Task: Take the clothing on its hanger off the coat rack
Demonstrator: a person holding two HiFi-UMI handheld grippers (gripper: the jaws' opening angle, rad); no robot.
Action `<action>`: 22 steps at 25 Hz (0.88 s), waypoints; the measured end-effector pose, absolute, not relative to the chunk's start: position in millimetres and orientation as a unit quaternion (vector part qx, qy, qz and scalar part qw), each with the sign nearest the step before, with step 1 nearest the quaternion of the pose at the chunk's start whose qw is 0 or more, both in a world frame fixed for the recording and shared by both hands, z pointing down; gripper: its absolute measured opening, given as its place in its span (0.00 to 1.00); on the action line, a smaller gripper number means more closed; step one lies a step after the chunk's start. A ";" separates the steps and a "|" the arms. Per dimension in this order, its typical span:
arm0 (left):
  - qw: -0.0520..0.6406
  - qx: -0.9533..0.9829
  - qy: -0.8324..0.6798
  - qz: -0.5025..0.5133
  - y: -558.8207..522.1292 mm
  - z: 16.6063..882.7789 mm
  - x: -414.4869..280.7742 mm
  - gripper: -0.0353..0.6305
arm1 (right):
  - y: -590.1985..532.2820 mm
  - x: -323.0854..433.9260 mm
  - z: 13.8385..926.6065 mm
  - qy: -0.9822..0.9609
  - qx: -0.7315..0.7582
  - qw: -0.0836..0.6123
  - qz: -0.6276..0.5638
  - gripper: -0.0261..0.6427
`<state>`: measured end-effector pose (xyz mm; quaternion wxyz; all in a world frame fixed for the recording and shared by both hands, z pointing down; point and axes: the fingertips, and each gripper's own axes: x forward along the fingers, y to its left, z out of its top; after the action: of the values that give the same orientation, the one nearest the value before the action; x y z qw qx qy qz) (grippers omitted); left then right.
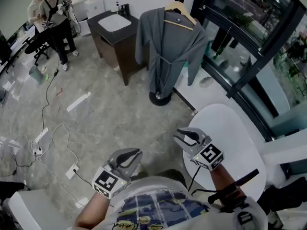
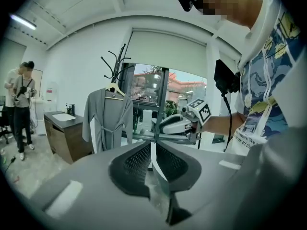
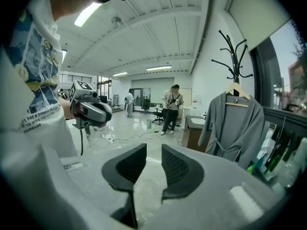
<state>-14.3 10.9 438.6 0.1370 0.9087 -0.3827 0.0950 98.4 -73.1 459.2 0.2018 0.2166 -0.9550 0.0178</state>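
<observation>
The only basin in view is a white sink (image 1: 114,22) let into the top of a dark cabinet (image 1: 112,44); I cannot tell whether anything lies in it. Nearest me, at the floor's right edge, stands a round white table (image 1: 225,128). The pale stone floor (image 1: 110,114) ahead carries loose cables (image 1: 48,104) along its left side. Farther on, a black coat rack (image 1: 159,98) stands just beside the window (image 1: 249,28), near the cabinet's right end. A grey robe (image 1: 168,51) hangs on it from a wooden hanger (image 1: 180,8), well apart from both my tools. At the far left edge a person (image 1: 50,18) stands. I hold both arms low and close to my body, pointing slightly downward. My left gripper (image 2: 154,143) has its jaws drawn together to a thin slit with nothing in them; my right gripper (image 3: 153,146) has its jaws spread a little, empty.
</observation>
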 end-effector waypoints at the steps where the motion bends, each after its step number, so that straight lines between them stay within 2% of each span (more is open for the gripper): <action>1: 0.135 0.910 -0.380 0.095 1.7 438.3 -25.2 0.11 | -90.2 93.4 455.2 -0.952 0.228 0.204 0.005 0.18; 7: 0.141 0.906 -0.391 0.080 -54.0 434.1 -65.5 0.11 | -198.8 97.2 429.7 -0.930 0.274 0.241 -0.049 0.21; 12: 0.137 0.903 -0.401 0.070 -104.5 425.9 -67.7 0.11 | -310.6 126.4 405.9 -0.908 0.306 0.272 -0.090 0.24; 22: 0.113 0.899 -0.419 0.064 -224.6 406.1 -49.8 0.11 | -528.0 184.4 339.9 -0.883 0.360 0.279 -0.114 0.36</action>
<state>-49.8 -224.6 406.1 0.1127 0.8989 -0.4186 0.0639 184.4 -528.0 339.9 0.2791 0.3604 -0.8828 -0.1139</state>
